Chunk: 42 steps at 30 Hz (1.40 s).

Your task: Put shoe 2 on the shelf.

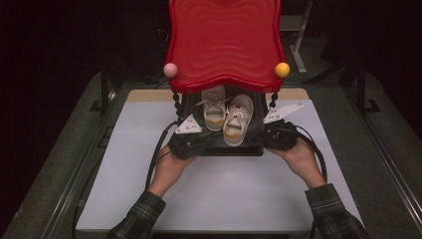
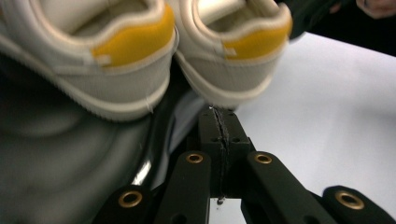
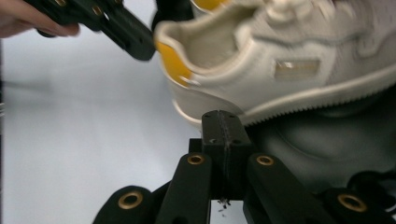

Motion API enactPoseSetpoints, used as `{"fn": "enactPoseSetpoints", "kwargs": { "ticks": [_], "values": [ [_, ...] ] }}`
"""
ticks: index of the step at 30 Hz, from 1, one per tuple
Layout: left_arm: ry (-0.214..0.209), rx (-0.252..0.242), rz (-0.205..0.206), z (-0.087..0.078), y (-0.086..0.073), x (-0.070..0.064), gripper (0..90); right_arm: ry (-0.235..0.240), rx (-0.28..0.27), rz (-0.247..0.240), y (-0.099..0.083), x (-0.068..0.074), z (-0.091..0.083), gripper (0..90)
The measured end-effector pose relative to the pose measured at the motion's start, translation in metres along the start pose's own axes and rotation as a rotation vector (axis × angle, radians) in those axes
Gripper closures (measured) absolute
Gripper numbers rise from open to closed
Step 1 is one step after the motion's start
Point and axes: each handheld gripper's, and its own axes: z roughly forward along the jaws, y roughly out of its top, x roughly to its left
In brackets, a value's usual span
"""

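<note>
- Pale grey tabletop (image 1: 129, 164) carries a small rack: a red wavy top shelf (image 1: 224, 40) with a pink ball (image 1: 170, 69) and a yellow ball (image 1: 282, 69) at its front corners, and a black glossy lower shelf (image 1: 234, 148) beneath it.
- The left gripper (image 1: 191, 137) sits at the left front corner of the lower shelf. In the left gripper view its jaws are pressed together with nothing between them, the tips just under the heel of the nearer shoe.
- The pair of white shoes (image 1: 226, 117) with yellow heel tabs stands on the lower shelf, heels toward the person, side by side. The right-hand shoe (image 1: 237, 120) sits further forward, its heel out past the shelf edge.
- The right gripper (image 1: 278, 135) sits at the right front corner. In the right gripper view its jaws are likewise closed on nothing, just below the sole of that shoe (image 3: 280, 70).
- My guess is that the grippers are at the shoes or the shelf under them. With both sets of jaws together, nothing is gripped, so a nudge could tip the overhanging shoe onto the tabletop.
- The red shelf hangs low over the shoes; lifting a shoe steeply could knock it against that shelf and rock the rack.
</note>
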Motion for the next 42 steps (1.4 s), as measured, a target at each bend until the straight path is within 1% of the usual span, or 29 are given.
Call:
{"fn": "enactPoseSetpoints", "kwargs": {
  "ticks": [2, 3, 4, 5, 7, 8, 12, 13, 15, 17, 19, 22, 25, 27, 29, 30, 33, 36, 39, 40, 42],
  "values": [
    [0.019, 0.005, 0.017, 0.005, 0.003, 0.0, 89.6, -0.007, 0.0, 0.007, -0.001, -0.002, 0.003, 89.6],
    [0.029, -0.002, 0.022, 0.007, 0.004, -0.001, 89.6, -0.011, -0.003, 0.011, -0.001, -0.003, 0.003, 89.6],
    [0.028, -0.008, 0.021, 0.009, 0.005, -0.001, 89.6, -0.01, -0.005, 0.014, 0.0, -0.003, 0.003, 89.7],
    [0.024, -0.02, 0.011, 0.011, 0.006, -0.002, 89.7, -0.01, -0.005, 0.014, 0.0, -0.003, 0.004, 89.6],
    [0.01, -0.021, 0.017, 0.014, 0.007, -0.004, 89.7, -0.013, -0.007, 0.012, 0.0, -0.002, 0.006, 89.7],
    [0.017, -0.023, 0.021, 0.014, 0.007, -0.005, 89.8, -0.016, -0.009, 0.013, 0.0, -0.001, 0.007, 89.7],
    [0.004, -0.042, 0.01, 0.015, 0.008, -0.006, 89.9, -0.036, -0.011, 0.015, 0.0, -0.002, 0.005, 89.8],
    [0.003, -0.037, 0.016, 0.016, 0.009, -0.007, 90.0, -0.045, -0.016, 0.016, 0.001, -0.002, 0.005, 89.8],
    [-0.016, -0.036, 0.028, 0.021, 0.01, -0.01, 89.9, -0.068, -0.025, 0.019, 0.001, -0.005, 0.003, 89.8],
    [-0.008, -0.027, 0.05, 0.025, 0.011, -0.013, 89.9, -0.09, -0.034, 0.026, 0.002, -0.007, 0.003, 89.9],
    [-0.015, -0.033, 0.04, 0.028, 0.013, -0.013, 89.9, -0.11, -0.044, 0.033, 0.003, -0.008, 0.003, 89.8],
    [-0.011, -0.036, 0.041, 0.032, 0.015, -0.013, 89.9, -0.15, -0.049, 0.018, 0.004, -0.009, 0.003, 89.9],
    [-0.009, -0.035, 0.045, 0.033, 0.017, -0.013, 89.9, -0.17, -0.052, 0.018, 0.005, -0.01, 0.003, 89.9],
    [-0.032, -0.058, 0.036, 0.03, 0.018, -0.017, 89.9, -0.166, -0.051, 0.027, 0.004, -0.01, 0.002, 89.9],
    [-0.035, -0.062, 0.063, 0.027, 0.021, -0.023, 89.9, -0.159, -0.06, 0.023, 0.003, -0.011, 0.002, 89.8],
    [-0.033, -0.069, 0.077, 0.027, 0.023, -0.025, 89.8, -0.162, -0.059, 0.021, 0.004, -0.011, 0.002, 89.9],
    [-0.023, -0.076, 0.093, 0.028, 0.028, -0.027, 89.9, -0.158, -0.061, 0.018, 0.004, -0.01, 0.002, 89.8],
    [-0.033, -0.087, 0.094, 0.03, 0.031, -0.027, 89.9, -0.169, -0.059, 0.014, 0.004, -0.009, 0.001, 89.8],
    [-0.024, -0.097, 0.097, 0.032, 0.032, -0.028, 89.9, -0.174, -0.069, 0.015, 0.004, -0.009, -0.001, 89.8],
    [-0.02, -0.097, 0.099, 0.033, 0.033, -0.028, 90.0, -0.169, -0.082, 0.012, 0.004, -0.009, -0.003, 89.9],
    [-0.007, -0.097, 0.098, 0.034, 0.034, -0.027, 89.9, -0.18, -0.091, 0.008, 0.006, -0.007, -0.004, 89.9]
  ]
}}
